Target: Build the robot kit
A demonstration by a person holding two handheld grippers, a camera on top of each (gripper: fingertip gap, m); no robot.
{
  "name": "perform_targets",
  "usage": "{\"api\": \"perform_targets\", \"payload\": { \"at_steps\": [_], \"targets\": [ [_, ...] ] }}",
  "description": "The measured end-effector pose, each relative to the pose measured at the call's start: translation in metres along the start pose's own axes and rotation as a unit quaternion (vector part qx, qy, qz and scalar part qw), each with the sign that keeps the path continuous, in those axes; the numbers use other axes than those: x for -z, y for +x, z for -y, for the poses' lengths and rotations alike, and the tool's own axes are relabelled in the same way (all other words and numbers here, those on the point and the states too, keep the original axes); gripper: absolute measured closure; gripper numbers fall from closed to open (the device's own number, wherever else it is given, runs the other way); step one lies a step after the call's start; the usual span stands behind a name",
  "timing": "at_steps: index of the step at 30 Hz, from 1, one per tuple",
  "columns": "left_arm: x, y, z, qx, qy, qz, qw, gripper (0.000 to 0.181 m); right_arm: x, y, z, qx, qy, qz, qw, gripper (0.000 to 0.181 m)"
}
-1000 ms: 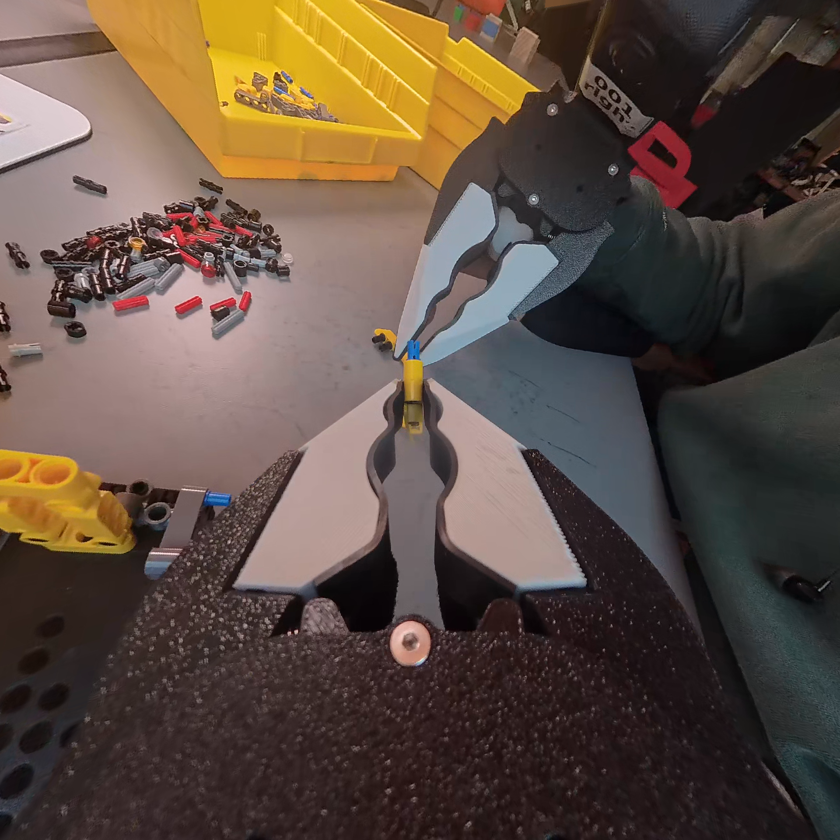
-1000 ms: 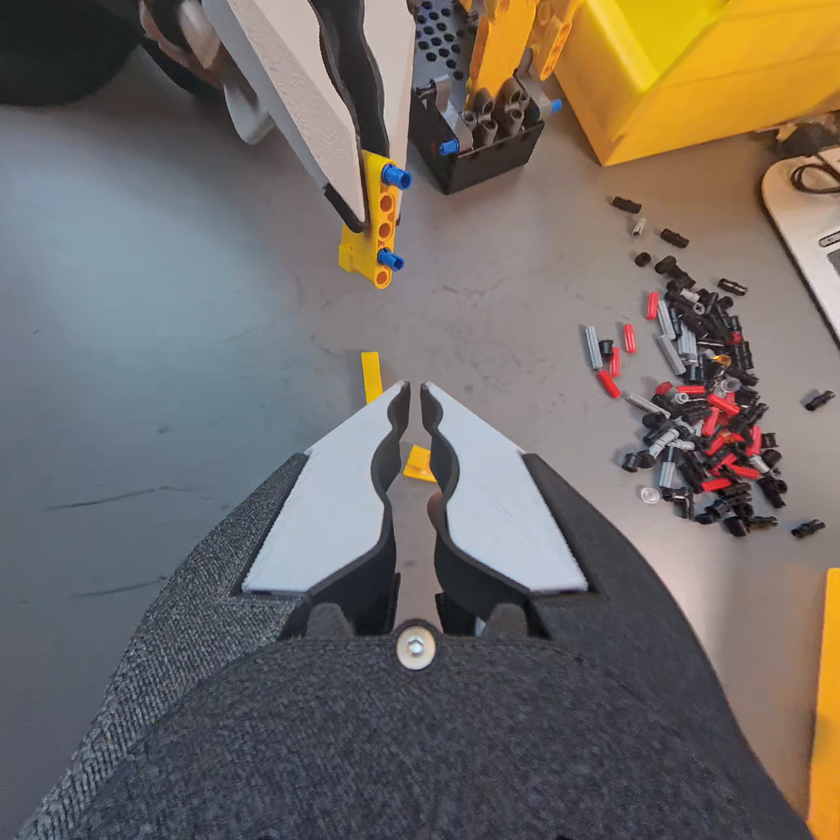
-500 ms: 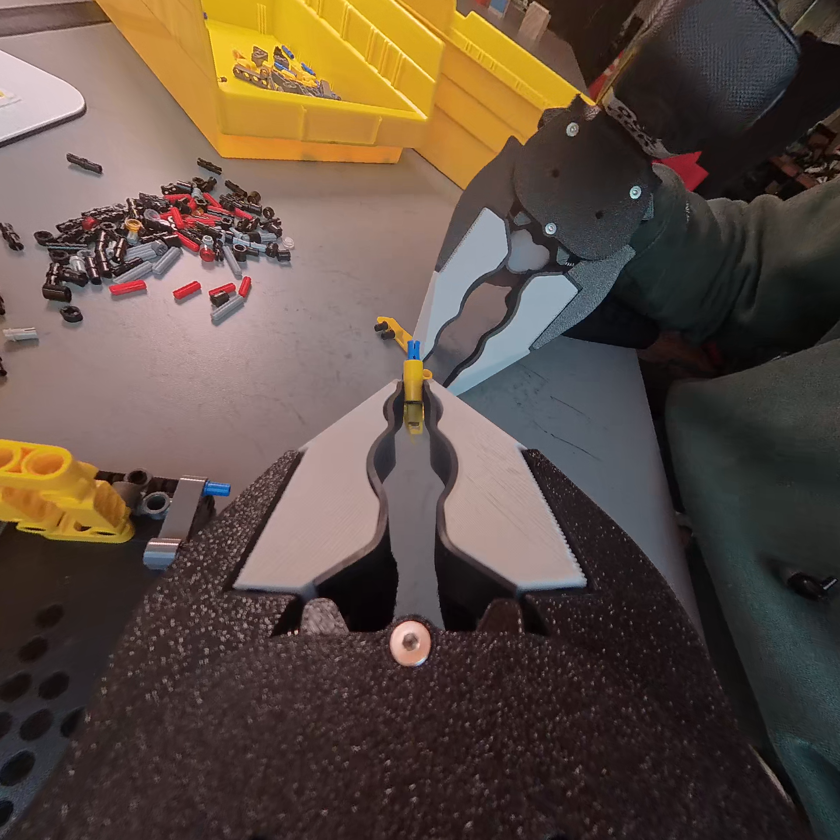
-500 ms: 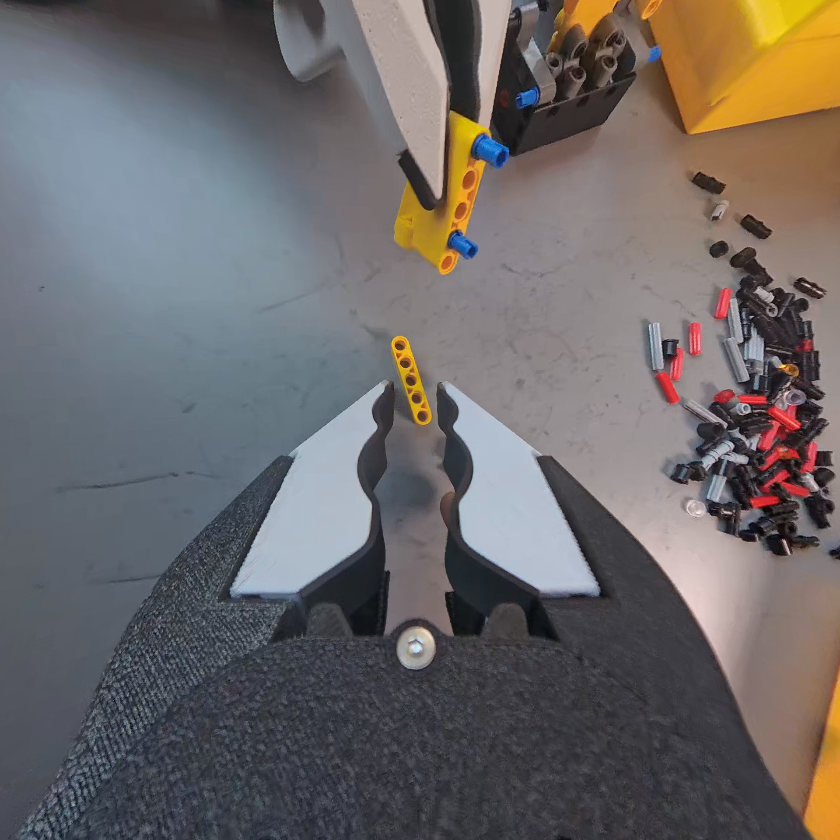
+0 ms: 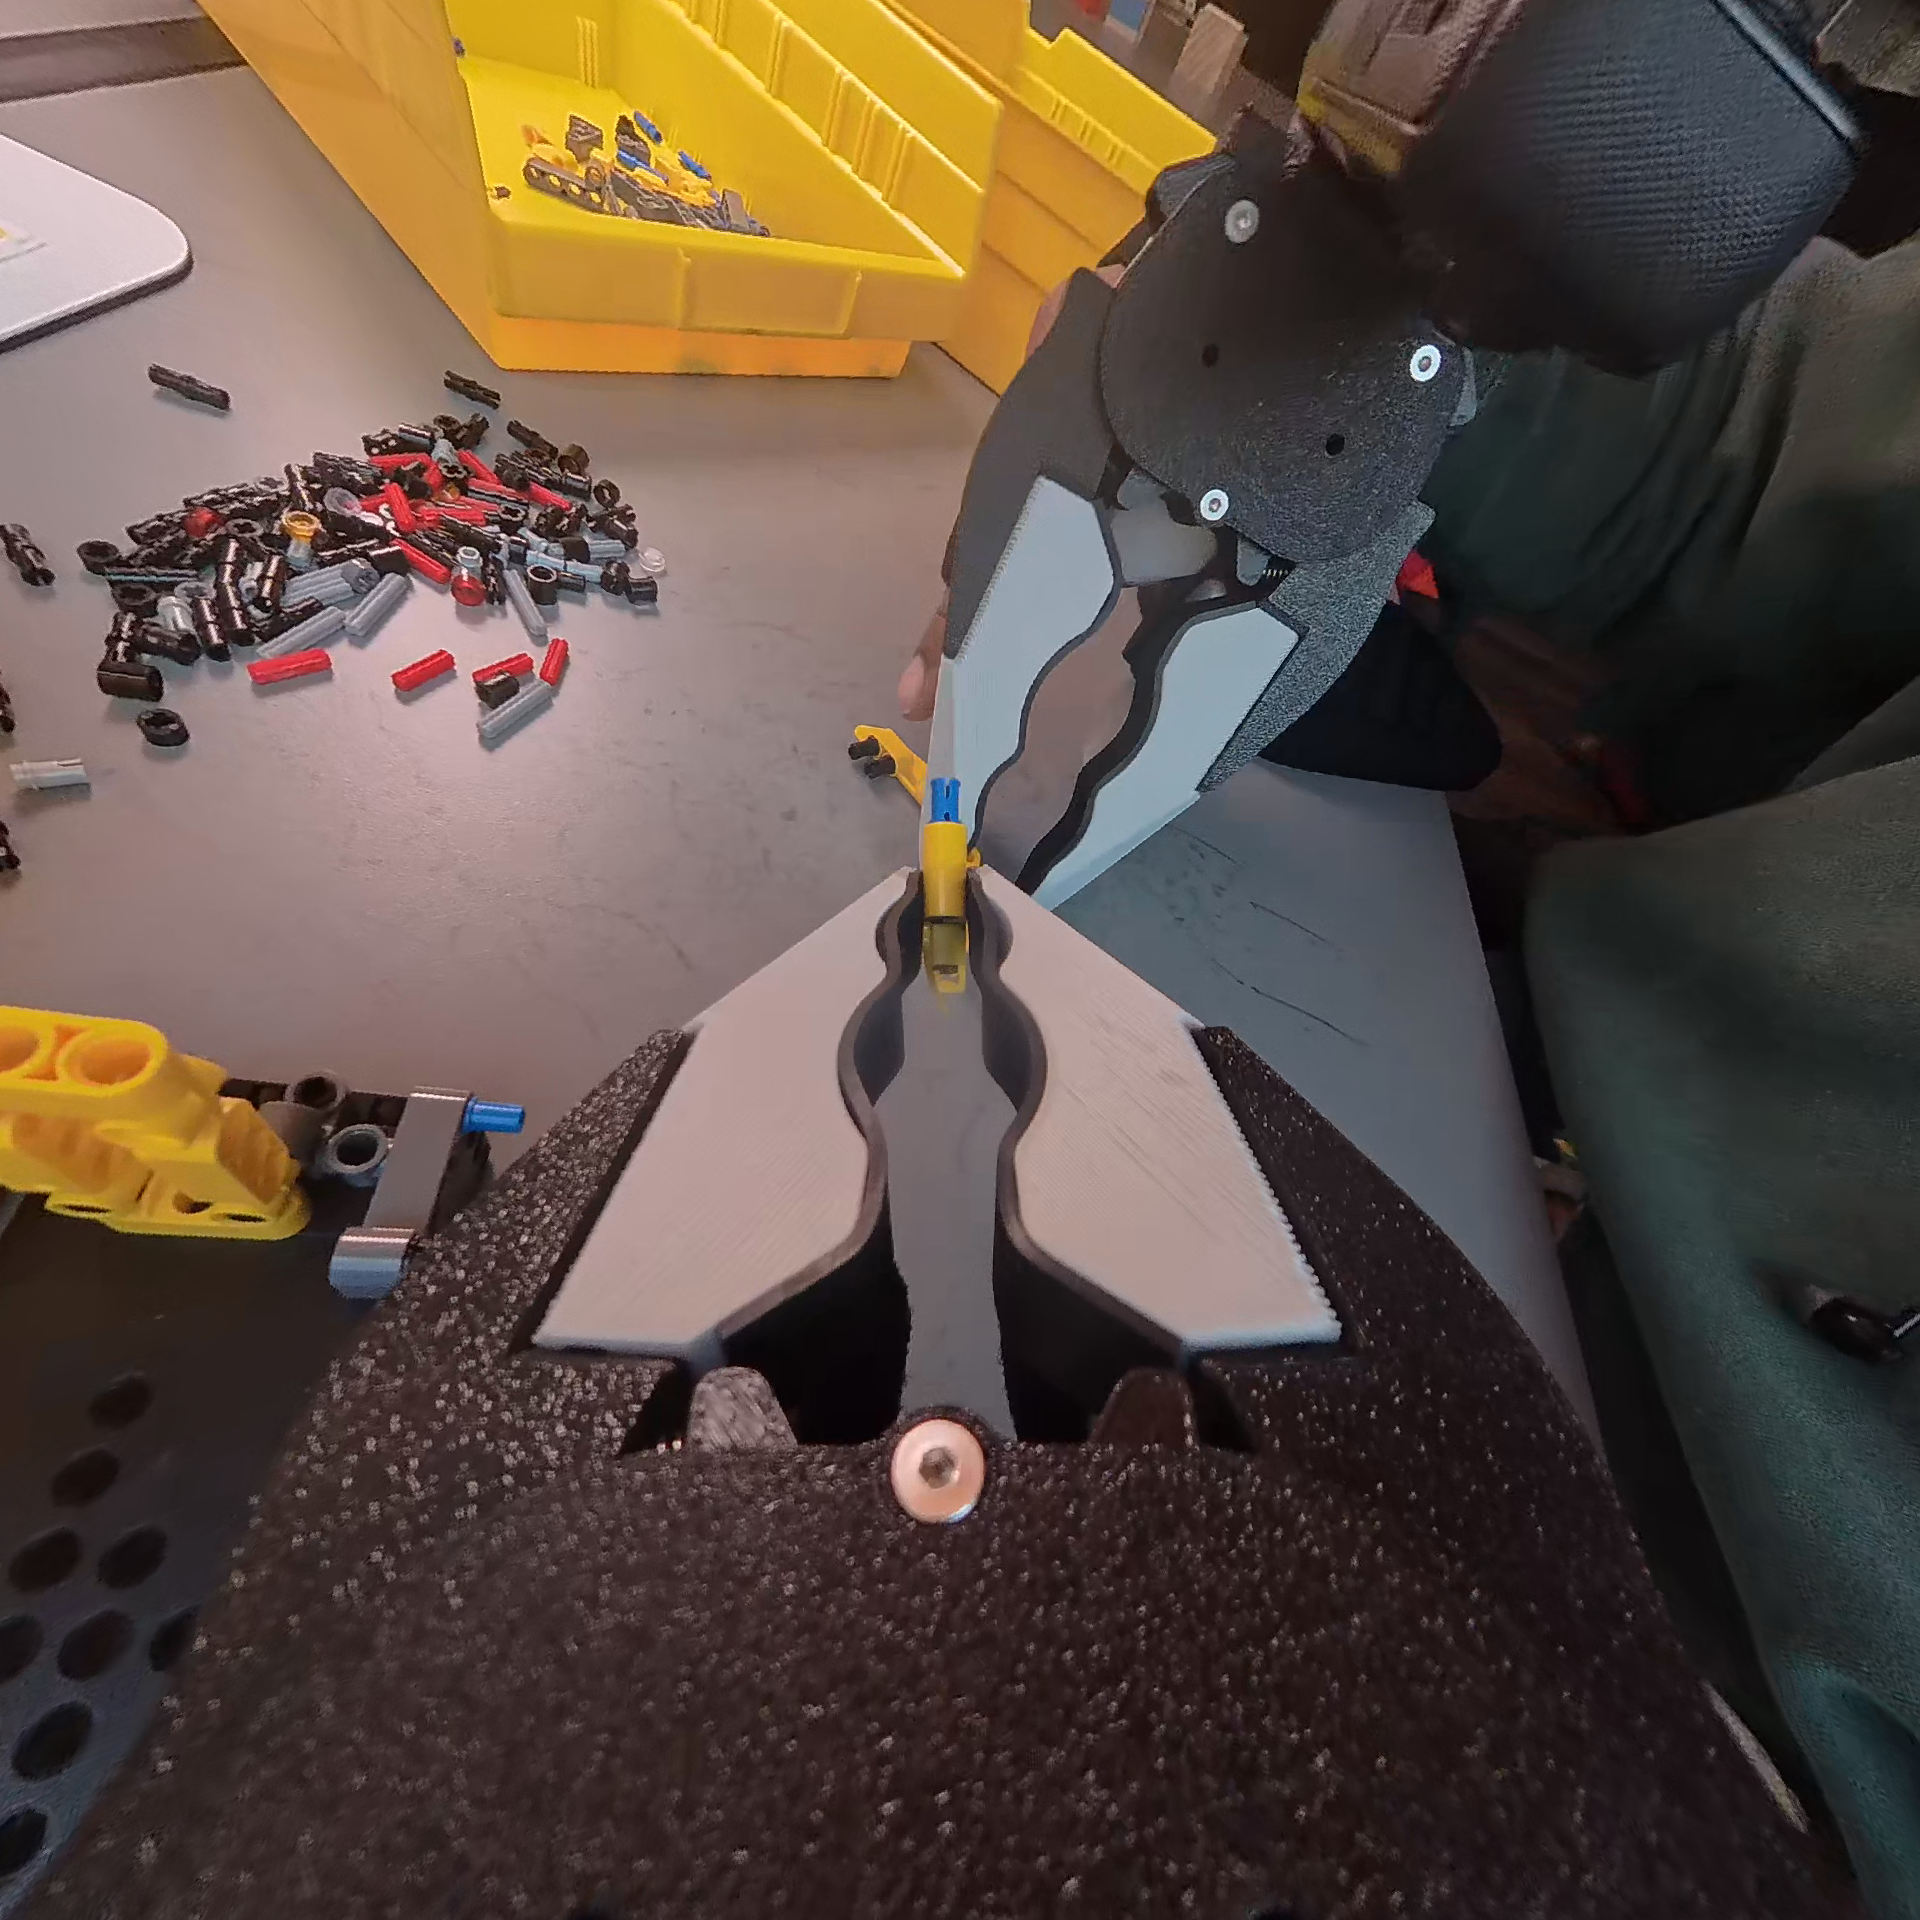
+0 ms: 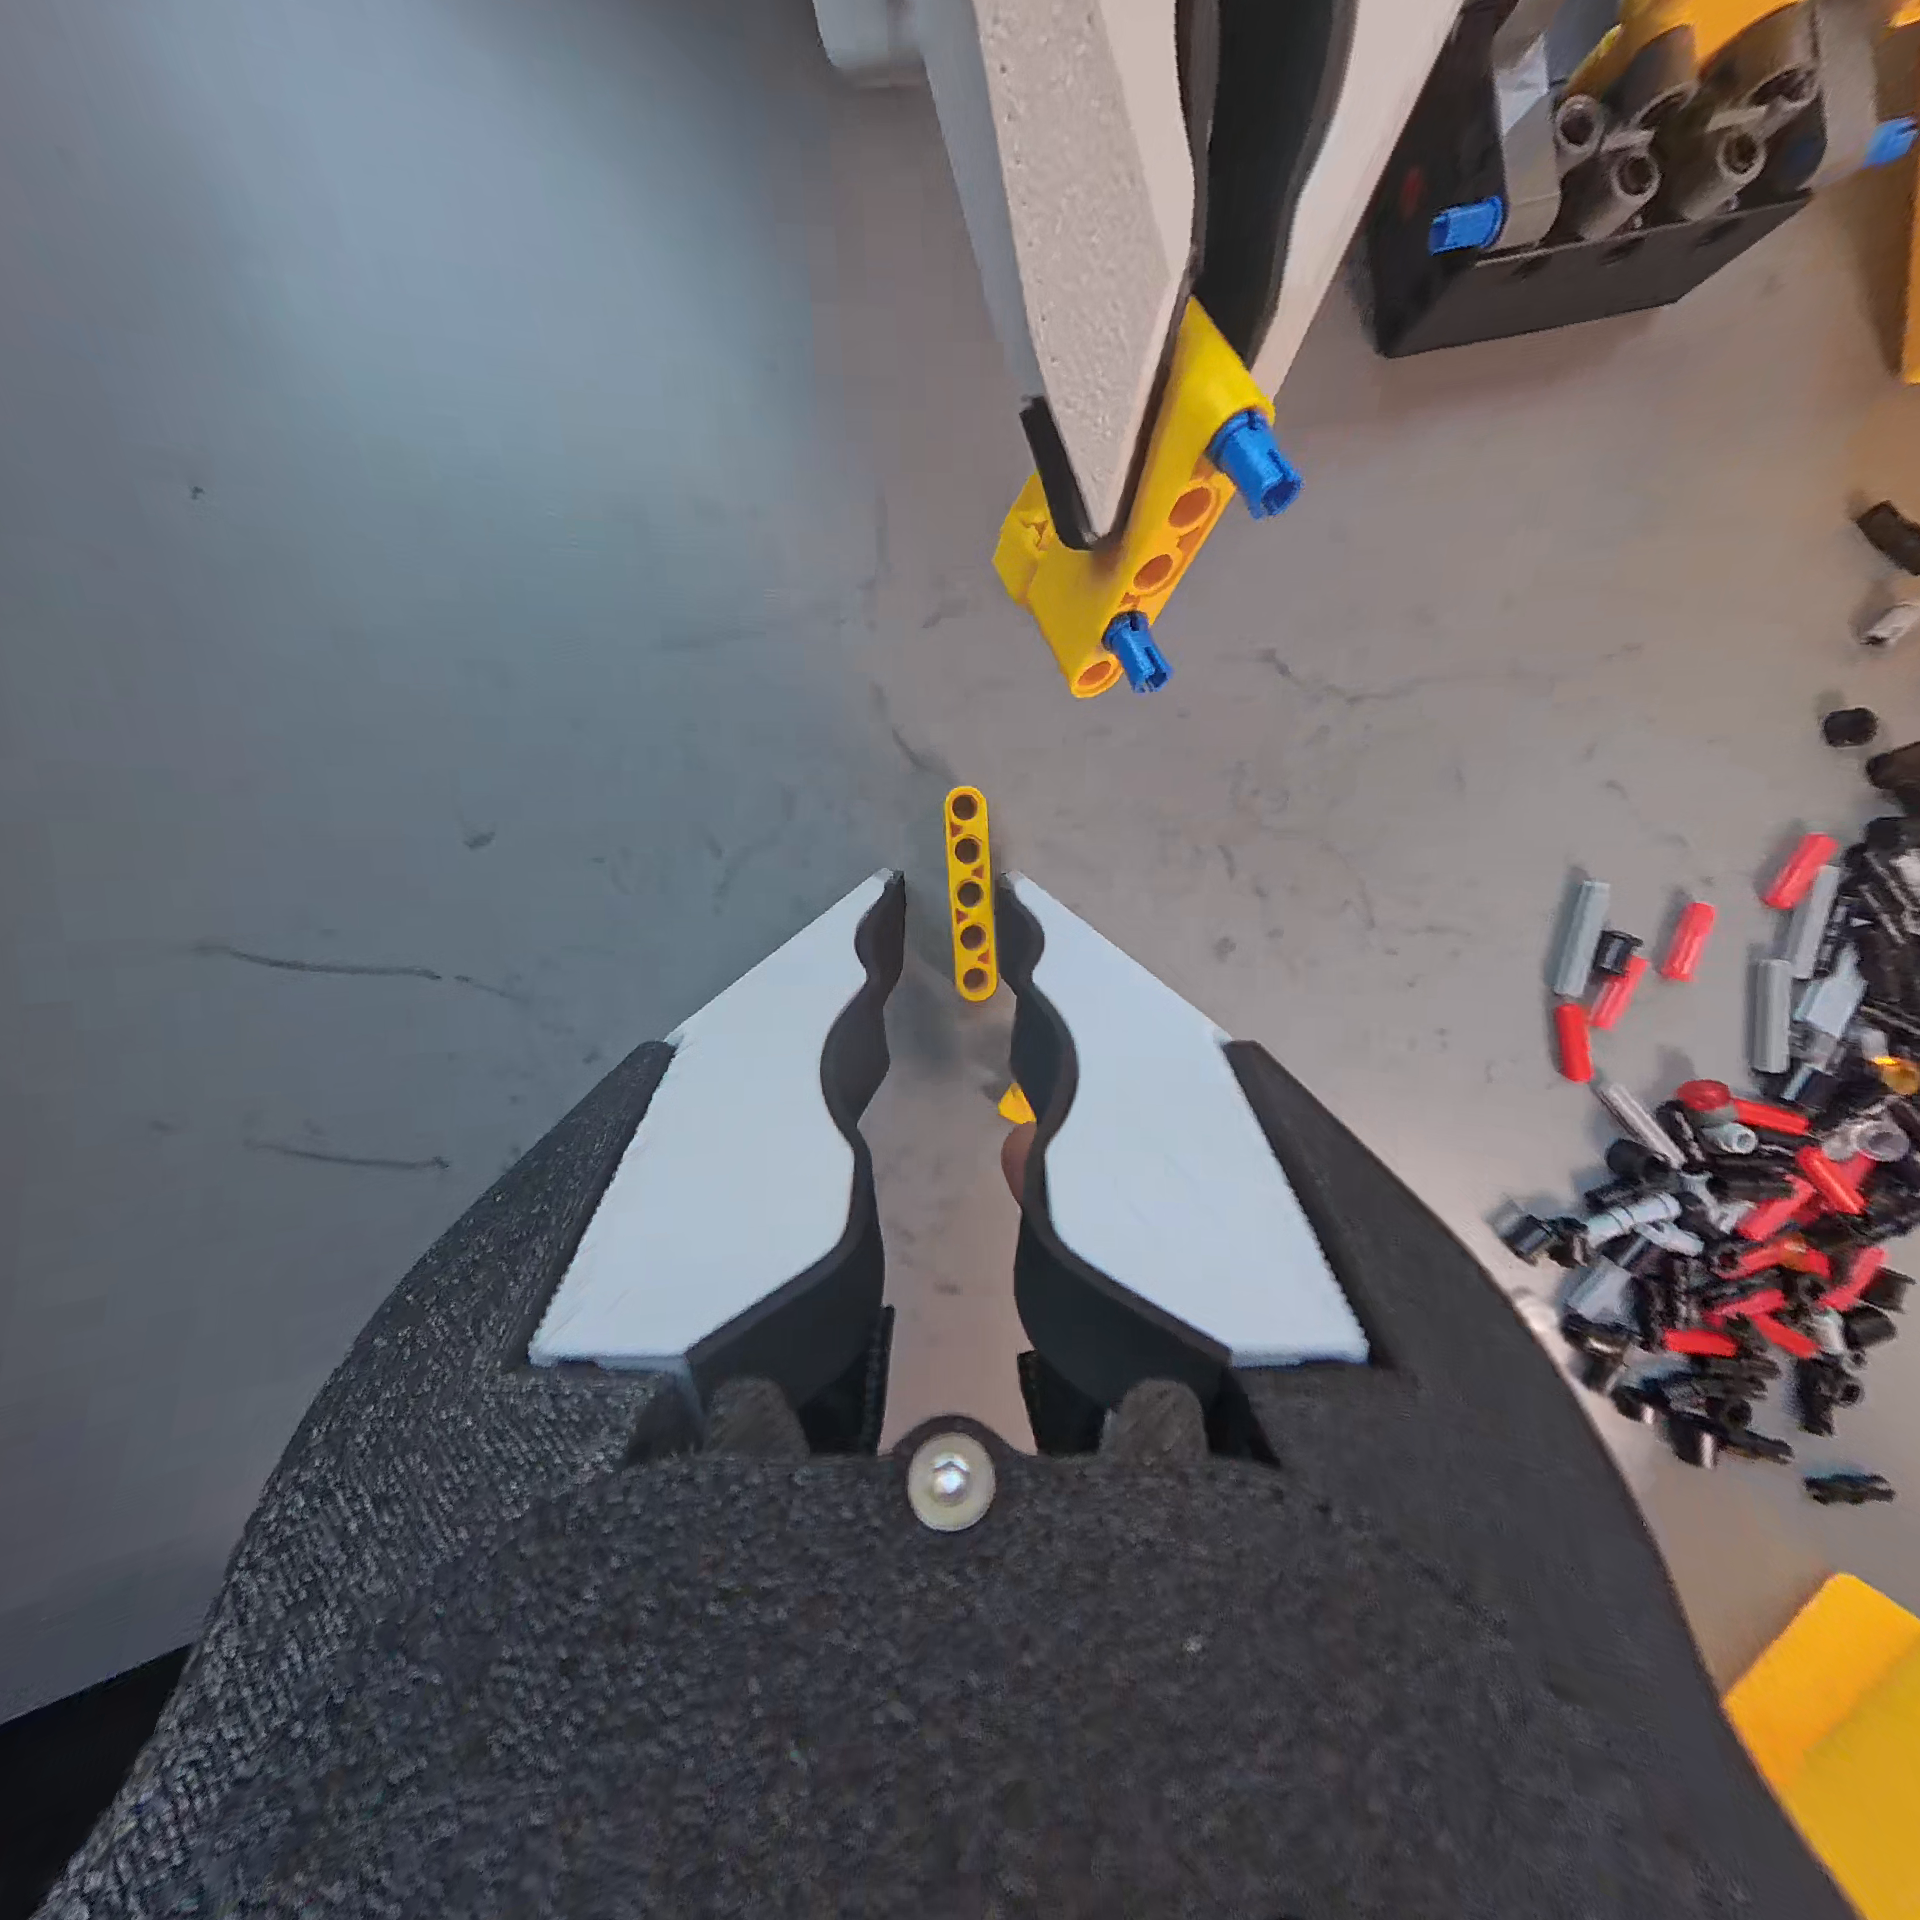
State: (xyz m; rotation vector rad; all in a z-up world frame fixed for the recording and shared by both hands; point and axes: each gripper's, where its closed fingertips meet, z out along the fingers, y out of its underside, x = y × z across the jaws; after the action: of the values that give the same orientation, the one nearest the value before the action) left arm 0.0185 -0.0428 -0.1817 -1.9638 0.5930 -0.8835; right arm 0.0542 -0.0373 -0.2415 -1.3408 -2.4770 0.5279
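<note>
From my left claw I look across a grey table, scuffed in places. My tips are clamped on a yellow beam with a blue pin on top. A heap of pegs lies to the left, yellow bins stand behind it, and a black block sits at my near left.

From my right claw the table is pale and mottled. My jaws stand apart around a thin bar lying flat, gripping nothing. The left claw hangs above with the beam.
</note>
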Motion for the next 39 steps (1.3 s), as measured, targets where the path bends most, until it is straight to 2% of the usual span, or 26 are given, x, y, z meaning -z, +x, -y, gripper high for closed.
{"api": "perform_targets", "payload": {
  "at_steps": [3,6,8,9,11,13,15,19,22,26,31,39],
  "targets": [
    [0.001,0.003,0.003,-0.001,0.007,-0.008,1.000,0.175,-0.001,-0.003,0.000,-0.040,0.019,0.035,0.998,0.171],
    [0.001,0.006,0.003,0.000,0.008,-0.019,1.000,0.175,-0.001,0.000,0.001,-0.088,0.059,0.040,0.994,0.175],
    [0.002,0.007,0.004,0.009,0.011,-0.024,1.000,0.175,0.001,0.002,0.003,-0.106,0.102,0.027,0.989,0.175],
    [0.003,0.008,0.006,0.016,0.016,-0.028,0.999,0.175,0.007,0.004,0.010,-0.131,0.146,0.029,0.980,0.175],
    [0.005,0.009,0.009,0.030,0.028,-0.037,0.998,0.175,0.031,0.015,0.027,-0.195,0.261,0.042,0.945,0.175],
    [0.005,0.011,0.012,0.043,0.038,-0.049,0.997,0.175,0.062,0.028,0.042,-0.234,0.373,0.059,0.896,0.174],
    [0.004,0.013,0.013,0.054,0.042,-0.063,0.996,0.175,0.081,0.031,0.050,-0.253,0.436,0.094,0.858,0.175],
    [0.001,0.020,0.012,0.062,0.037,-0.083,0.994,0.175,0.082,0.024,0.056,-0.258,0.452,0.138,0.843,0.175],
    [-0.001,0.023,0.011,0.066,0.033,-0.093,0.993,0.175,0.070,0.019,0.058,-0.258,0.434,0.156,0.849,0.175],
    [0.000,0.024,0.011,0.070,0.033,-0.099,0.992,0.175,0.067,0.013,0.059,-0.266,0.433,0.185,0.841,0.175],
    [0.000,0.026,0.009,0.069,0.026,-0.101,0.992,0.175,0.066,0.010,0.059,-0.266,0.432,0.198,0.838,0.174],
    [-0.002,0.031,0.006,0.073,0.018,-0.116,0.990,0.175,0.063,0.004,0.056,-0.253,0.414,0.198,0.852,0.174]
  ]
}}
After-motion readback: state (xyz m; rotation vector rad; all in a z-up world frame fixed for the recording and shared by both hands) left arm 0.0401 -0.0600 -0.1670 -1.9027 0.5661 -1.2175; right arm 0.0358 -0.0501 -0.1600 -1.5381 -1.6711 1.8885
